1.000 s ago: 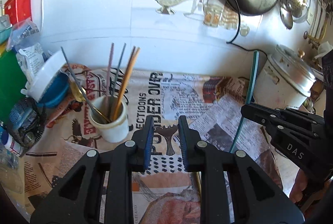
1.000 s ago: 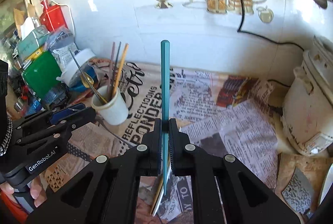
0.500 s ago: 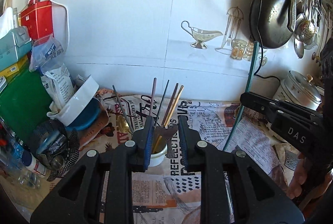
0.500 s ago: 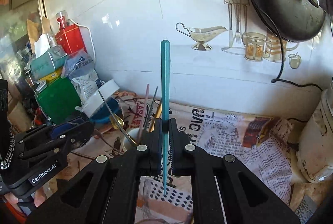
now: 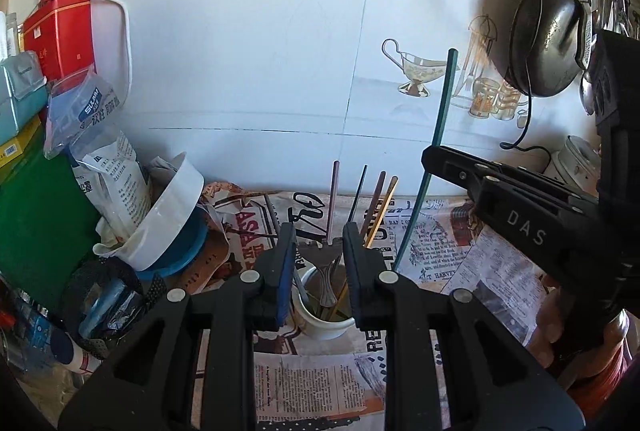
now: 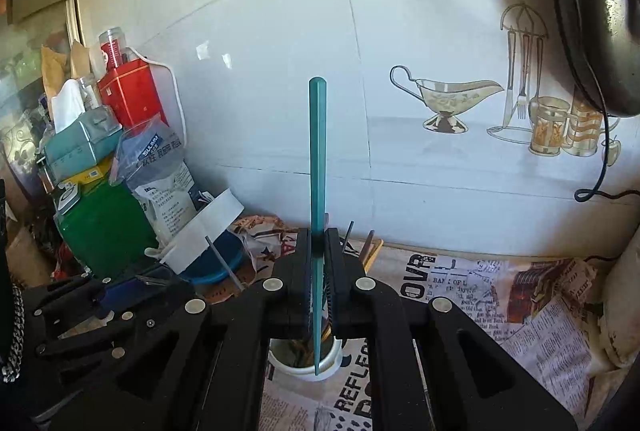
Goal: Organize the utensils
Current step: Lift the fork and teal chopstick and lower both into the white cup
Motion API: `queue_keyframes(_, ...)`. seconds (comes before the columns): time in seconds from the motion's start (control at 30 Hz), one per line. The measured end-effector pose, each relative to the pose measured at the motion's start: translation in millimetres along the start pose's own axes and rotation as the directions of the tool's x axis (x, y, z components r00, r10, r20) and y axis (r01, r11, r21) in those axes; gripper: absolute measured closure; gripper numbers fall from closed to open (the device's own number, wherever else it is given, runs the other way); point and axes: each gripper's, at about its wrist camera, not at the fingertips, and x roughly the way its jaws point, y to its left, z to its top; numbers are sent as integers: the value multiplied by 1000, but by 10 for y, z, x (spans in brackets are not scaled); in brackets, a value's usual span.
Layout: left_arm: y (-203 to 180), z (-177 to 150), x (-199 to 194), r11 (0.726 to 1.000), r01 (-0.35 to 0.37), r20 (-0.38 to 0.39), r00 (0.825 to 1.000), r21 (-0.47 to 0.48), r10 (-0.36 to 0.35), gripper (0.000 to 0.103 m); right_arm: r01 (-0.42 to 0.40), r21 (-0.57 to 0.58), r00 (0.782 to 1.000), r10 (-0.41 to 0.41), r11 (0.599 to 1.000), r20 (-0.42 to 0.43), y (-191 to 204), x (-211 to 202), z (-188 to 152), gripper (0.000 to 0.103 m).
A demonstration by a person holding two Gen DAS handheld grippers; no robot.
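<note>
The worktop [image 5: 472,259], spread with newspaper and backed by a white tiled wall [image 5: 248,63], was crowded at nine o'clock with a green box [image 6: 100,227], a red tin [image 6: 128,95] and a tipped white tub [image 5: 168,215]. The white cup [image 5: 320,323] stood at six o'clock in both wrist views, already bristling with chopsticks and a spoon. The right claw [image 6: 318,243] was clamped tight on the teal chopstick [image 6: 317,159], which stood nearly upright, its thick end toward twelve o'clock and its thin tip hanging just over the cup's rim at six. The left claw [image 5: 319,239] stood a little apart; a dark fork-like handle [image 5: 326,271] sat between its pads, but whether they pressed on it or it merely stood in the cup behind could not be told. The step in hand looked to be dropping the teal chopstick into the cup. To do it well, the tip probably needed centring over the cup's mouth rather than its near rim, then lowering straight down into a gap among the sticks before the grip was eased, so nothing got knocked. The light cup could tip if the stick pushed sideways against its wall.
</note>
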Motion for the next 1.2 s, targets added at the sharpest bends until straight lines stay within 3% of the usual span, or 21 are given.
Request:
queue_keyframes(0.47, 193, -151, 665, 998, 67, -137, 988, 8, -66, 81, 47, 21, 993, -44, 999, -107, 18, 676, -224, 97)
queue_keyframes(0.9, 244, -329, 982, 999, 38, -255, 966, -21, -42, 80, 10, 24, 960, -3, 1000, -281, -47, 862, -576, 97)
queue_keyframes(1.2, 223, -272, 772, 999, -8, -204, 979, -41, -1, 80, -27, 24, 946, 33, 999, -321, -113, 654, -560, 97)
